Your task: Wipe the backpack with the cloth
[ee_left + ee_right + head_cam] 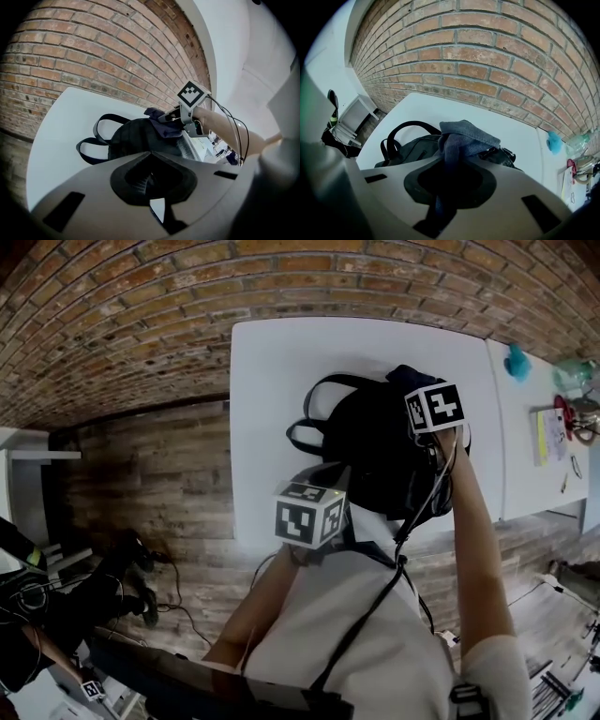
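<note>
Cloth [463, 137] in right tool [446, 180], over backpack [411, 146]

No legible text, label or number anywhere

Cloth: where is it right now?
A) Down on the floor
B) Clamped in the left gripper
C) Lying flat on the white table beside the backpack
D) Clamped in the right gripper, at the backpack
D: the right gripper view shows the blue-grey cloth pinched between the jaws of the right gripper, bunched over the top of the black backpack.
</note>
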### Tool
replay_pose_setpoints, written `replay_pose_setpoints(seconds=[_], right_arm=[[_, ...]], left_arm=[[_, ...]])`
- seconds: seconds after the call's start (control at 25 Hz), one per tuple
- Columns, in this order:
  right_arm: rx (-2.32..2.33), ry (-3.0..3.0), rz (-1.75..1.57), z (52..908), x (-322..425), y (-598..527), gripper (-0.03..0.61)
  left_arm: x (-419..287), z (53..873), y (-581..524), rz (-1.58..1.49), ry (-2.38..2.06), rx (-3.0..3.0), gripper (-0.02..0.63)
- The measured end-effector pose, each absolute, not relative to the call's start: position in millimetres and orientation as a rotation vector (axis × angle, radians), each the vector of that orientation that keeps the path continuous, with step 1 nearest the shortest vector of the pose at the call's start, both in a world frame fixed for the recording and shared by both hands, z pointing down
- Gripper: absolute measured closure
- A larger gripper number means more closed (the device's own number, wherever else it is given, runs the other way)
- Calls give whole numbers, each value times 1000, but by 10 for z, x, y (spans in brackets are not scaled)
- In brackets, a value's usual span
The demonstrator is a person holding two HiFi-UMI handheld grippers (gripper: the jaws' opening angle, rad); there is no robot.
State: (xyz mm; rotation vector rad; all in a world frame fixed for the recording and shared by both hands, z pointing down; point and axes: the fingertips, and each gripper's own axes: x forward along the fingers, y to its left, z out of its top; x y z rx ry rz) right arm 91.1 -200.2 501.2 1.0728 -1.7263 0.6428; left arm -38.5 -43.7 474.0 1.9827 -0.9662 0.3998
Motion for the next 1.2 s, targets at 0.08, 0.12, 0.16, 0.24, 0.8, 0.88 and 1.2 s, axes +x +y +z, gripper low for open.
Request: replay_pose_setpoints(seconds=[0.08, 0.12, 0.16, 0.24, 0.8, 0.88, 1.2], right_arm=[[1074, -1721, 643, 4992, 917, -1950, 531], [1074, -1718, 645, 4981, 924, -1922, 532], [1074, -1716, 648, 4972, 931, -1892, 532], [1073, -1713, 655, 4960, 948, -1835, 532], [1080, -1699, 651, 4900, 956, -1576, 531], [1081, -1697, 644, 4887, 954, -1532, 531], [1046, -1691, 671, 4929, 900, -1251, 531]], left_arm=[[-372, 4742, -421, 402, -956, 1986, 609], [-365, 4744, -415, 404, -951, 1988, 609], [-357, 4745, -410, 406, -945, 1991, 609], [-337, 4747, -405, 410, -934, 1996, 609], [-270, 4741, -354, 427, -887, 2024, 609], [-263, 4745, -344, 428, -881, 2026, 609], [-253, 4763, -304, 436, -858, 2035, 609]])
